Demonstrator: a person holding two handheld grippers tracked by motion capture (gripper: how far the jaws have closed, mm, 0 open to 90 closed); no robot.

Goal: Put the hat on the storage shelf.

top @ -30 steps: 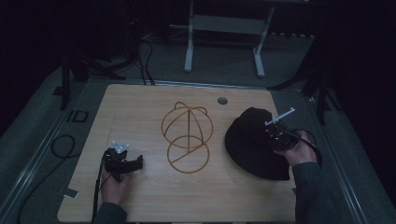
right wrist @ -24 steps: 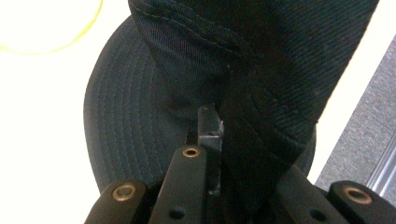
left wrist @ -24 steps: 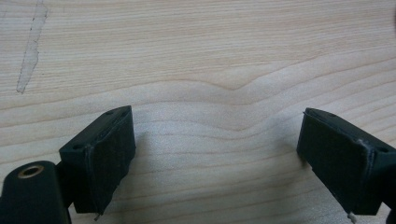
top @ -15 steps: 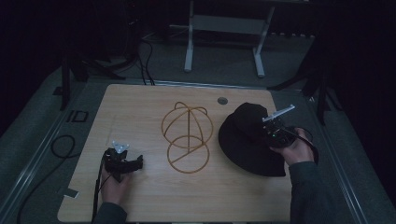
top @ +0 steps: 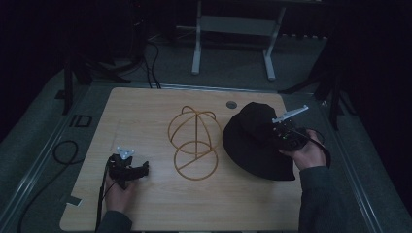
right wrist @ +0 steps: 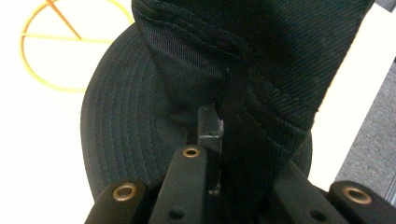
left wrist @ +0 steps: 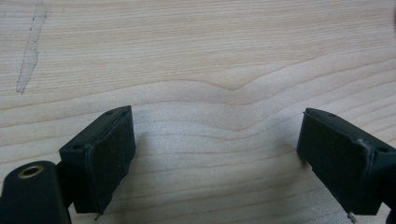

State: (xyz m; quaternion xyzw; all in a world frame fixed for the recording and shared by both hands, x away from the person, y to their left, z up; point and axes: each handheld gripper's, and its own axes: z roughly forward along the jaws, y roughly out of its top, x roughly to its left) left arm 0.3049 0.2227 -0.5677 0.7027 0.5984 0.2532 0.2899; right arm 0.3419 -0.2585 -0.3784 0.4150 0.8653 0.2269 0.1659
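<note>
A pale wooden table (top: 145, 121) stands in a dim room. Nearest, the left gripper (top: 130, 169) rests on it, jaws spread wide. Beyond, the right gripper (top: 282, 133) pinches a black hat (top: 252, 141) beside a yellow wire stand (top: 194, 141).

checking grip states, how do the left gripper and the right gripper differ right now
The left gripper has its jaws spread wide with only bare table between them; the right gripper is shut on the black hat, pinching its fabric. The left sits at the table's near left, away from the wire hat stand; the right is over the hat. Both are hand-held.
</note>
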